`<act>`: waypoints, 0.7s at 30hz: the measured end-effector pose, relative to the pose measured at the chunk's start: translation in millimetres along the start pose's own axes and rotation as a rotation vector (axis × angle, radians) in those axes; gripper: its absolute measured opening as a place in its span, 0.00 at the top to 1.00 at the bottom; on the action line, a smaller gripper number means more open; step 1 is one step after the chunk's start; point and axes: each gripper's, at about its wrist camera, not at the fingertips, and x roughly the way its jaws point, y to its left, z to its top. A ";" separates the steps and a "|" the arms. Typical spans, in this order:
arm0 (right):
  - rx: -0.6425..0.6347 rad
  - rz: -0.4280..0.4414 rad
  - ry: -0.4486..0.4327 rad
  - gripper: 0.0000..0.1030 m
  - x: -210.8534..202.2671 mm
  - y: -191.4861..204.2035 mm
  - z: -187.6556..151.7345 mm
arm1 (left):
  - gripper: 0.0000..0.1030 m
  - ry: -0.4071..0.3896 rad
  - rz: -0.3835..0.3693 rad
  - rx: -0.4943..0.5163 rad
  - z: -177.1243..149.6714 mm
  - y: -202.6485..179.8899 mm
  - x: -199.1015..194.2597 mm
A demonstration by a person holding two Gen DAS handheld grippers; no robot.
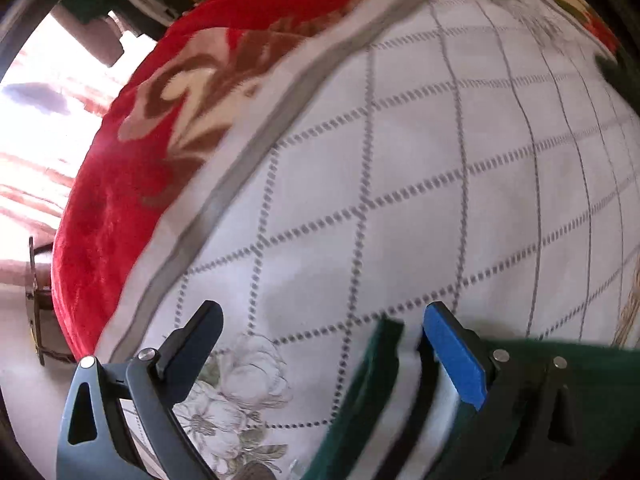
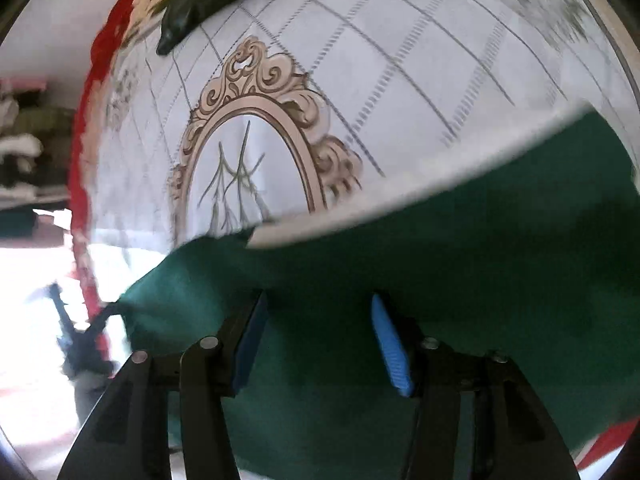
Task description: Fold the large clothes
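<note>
A dark green garment (image 2: 460, 264) lies spread on a white bedsheet (image 2: 400, 80), its white-trimmed edge (image 2: 400, 208) running across the right wrist view. My right gripper (image 2: 318, 300) points down over the green cloth. Its blue pads (image 2: 390, 344) stand apart and I see no fold pinched between them. In the left wrist view my left gripper (image 1: 320, 316) is wide open over the sheet (image 1: 400, 180). A striped green and white part of the garment (image 1: 384, 392) lies against the blue pad of its right finger (image 1: 452, 348); the left finger (image 1: 200, 332) is clear of it.
The sheet has a grey grid, flower prints (image 1: 236, 392) and an ornate oval frame print (image 2: 256, 140). A red patterned blanket (image 1: 160, 120) lies under it, reaching the bed's edge. Another dark garment (image 2: 192, 4) rests at the far side. Bright floor (image 1: 24, 380) lies beyond the bed.
</note>
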 end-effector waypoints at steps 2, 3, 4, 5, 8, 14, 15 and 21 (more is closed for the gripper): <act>-0.017 -0.062 0.011 0.36 11.5 14.8 12.1 | 0.00 -0.040 -0.016 -0.020 1.6 9.6 -20.5; -0.005 -0.059 0.004 0.37 6.6 17.7 15.3 | 0.00 -0.064 -0.023 -0.033 -1.0 16.5 -33.2; 0.001 -0.023 -0.006 0.37 -3.1 22.0 17.5 | 0.00 -0.080 -0.027 -0.040 -4.2 19.8 -42.4; -0.004 0.006 -0.014 0.37 -9.4 24.9 17.7 | 0.00 -0.093 -0.039 -0.054 -10.9 28.9 -56.5; -0.025 0.056 -0.026 0.37 -32.0 32.7 7.7 | 0.00 -0.094 -0.074 -0.071 -29.0 38.4 -75.8; -0.041 0.093 0.041 0.45 -15.0 41.1 -22.9 | 0.00 -0.054 -0.071 0.033 -69.1 1.2 -72.2; -0.042 0.069 0.044 0.50 0.3 43.7 -19.8 | 0.00 -0.045 -0.072 0.038 -68.5 -3.1 -70.3; -0.057 -0.040 0.040 0.51 35.9 59.0 0.5 | 0.00 -0.080 -0.139 0.123 -82.1 -47.2 -101.5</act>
